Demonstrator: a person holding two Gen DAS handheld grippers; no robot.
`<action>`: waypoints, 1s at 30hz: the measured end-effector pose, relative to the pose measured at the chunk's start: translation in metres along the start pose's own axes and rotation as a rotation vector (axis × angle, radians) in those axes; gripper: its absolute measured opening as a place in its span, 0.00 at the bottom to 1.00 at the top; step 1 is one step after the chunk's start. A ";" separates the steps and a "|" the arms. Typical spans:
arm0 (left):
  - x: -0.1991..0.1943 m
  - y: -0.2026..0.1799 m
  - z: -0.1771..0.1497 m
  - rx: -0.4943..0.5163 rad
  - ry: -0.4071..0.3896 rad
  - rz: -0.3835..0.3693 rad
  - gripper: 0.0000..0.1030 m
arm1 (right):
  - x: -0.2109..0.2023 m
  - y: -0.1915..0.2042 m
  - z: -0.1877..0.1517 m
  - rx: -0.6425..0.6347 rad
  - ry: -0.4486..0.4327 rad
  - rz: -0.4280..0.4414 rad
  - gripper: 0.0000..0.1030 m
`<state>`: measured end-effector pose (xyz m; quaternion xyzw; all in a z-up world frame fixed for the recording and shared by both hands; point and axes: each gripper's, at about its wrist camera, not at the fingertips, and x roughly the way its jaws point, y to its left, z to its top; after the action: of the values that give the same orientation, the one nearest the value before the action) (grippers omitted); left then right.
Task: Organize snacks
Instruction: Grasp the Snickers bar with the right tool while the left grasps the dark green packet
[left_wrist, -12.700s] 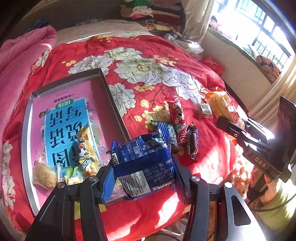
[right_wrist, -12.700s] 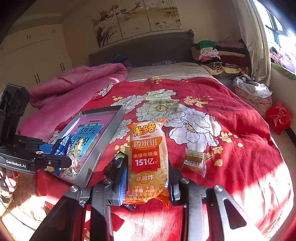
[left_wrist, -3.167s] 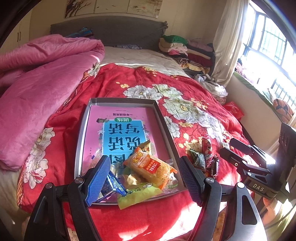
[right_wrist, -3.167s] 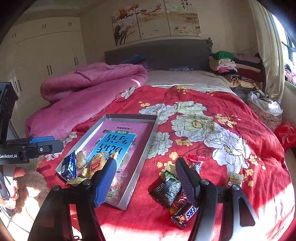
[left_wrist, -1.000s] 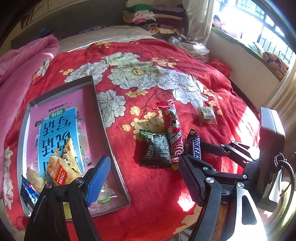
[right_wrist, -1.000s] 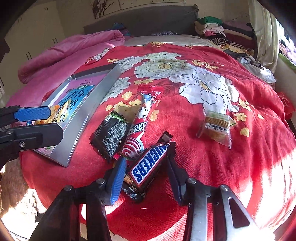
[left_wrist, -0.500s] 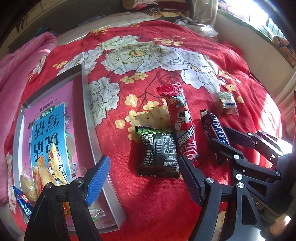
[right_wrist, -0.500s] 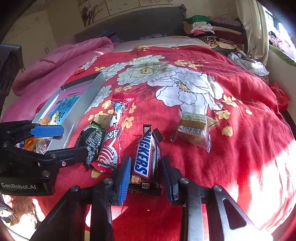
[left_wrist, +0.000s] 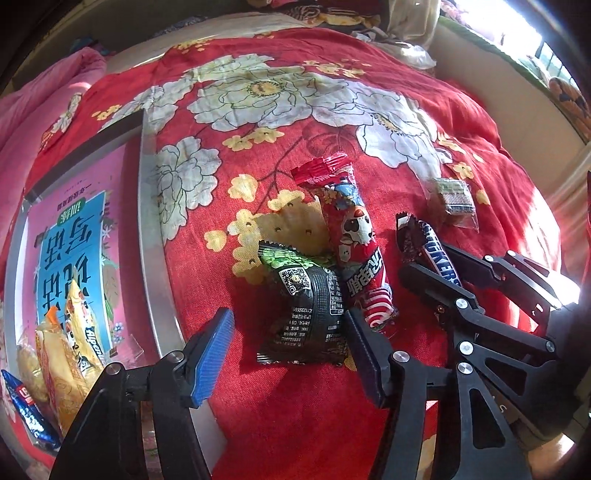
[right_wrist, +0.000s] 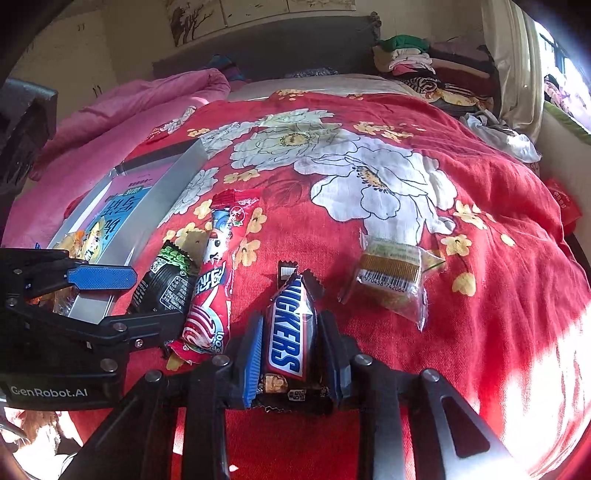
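On the red flowered bedspread lies a black snack packet (left_wrist: 306, 310) between the fingers of my left gripper (left_wrist: 287, 332). Its jaws are closing; the blue left pad still stands clear of the packet. A Snickers bar (right_wrist: 286, 343) sits between the pads of my right gripper (right_wrist: 291, 321), whose jaws are closing and touch both its sides. A long red snack packet (left_wrist: 354, 243) lies between the two snacks. A clear-wrapped cake (right_wrist: 391, 273) lies farther right. The grey tray (left_wrist: 151, 221) on the left holds a pink and blue book and several snacks (left_wrist: 62, 354).
A pink quilt (right_wrist: 122, 118) is bunched at the bed's left side. Folded clothes (right_wrist: 424, 62) are stacked by the headboard. The bed's near edge lies just below both grippers. In the right wrist view, my left gripper (right_wrist: 155, 295) sits close beside the red packet.
My left gripper has come down closer over the black packet and its jaws have narrowed. The right gripper's jaws have drawn in onto the Snickers bar.
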<state>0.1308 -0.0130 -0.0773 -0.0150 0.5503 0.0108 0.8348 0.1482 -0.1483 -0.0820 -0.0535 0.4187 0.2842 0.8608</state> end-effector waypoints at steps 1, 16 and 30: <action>0.001 -0.001 0.000 0.003 -0.002 -0.006 0.54 | -0.002 -0.002 0.000 0.009 -0.006 0.012 0.28; -0.036 0.018 -0.004 -0.066 -0.103 -0.181 0.24 | -0.033 -0.003 0.005 0.051 -0.117 0.095 0.28; -0.026 0.017 -0.009 -0.046 -0.056 -0.193 0.18 | -0.029 0.004 0.002 0.027 -0.085 0.091 0.28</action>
<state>0.1113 0.0034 -0.0572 -0.0865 0.5223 -0.0566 0.8465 0.1333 -0.1571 -0.0578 -0.0106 0.3878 0.3194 0.8646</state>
